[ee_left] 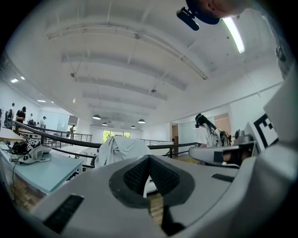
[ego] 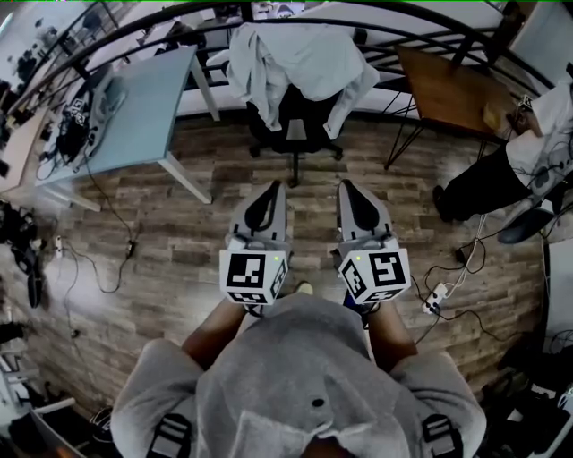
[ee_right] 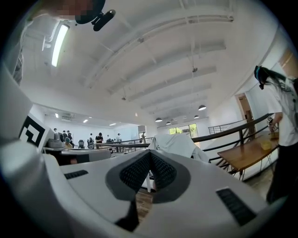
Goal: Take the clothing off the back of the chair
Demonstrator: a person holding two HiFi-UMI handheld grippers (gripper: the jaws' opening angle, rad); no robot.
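A pale grey-white garment hangs over the back of a black office chair at the top middle of the head view. It also shows as a draped pale shape in the left gripper view and the right gripper view. My left gripper and right gripper are held side by side, level, well short of the chair. Both are shut with nothing between the jaws. Seen along the left gripper and the right gripper, the dark pads meet at their tips.
A light blue table with cables and gear stands to the chair's left. A wooden table is at its right, with a person beside it. A black railing runs behind. Cables and a power strip lie on the wood floor.
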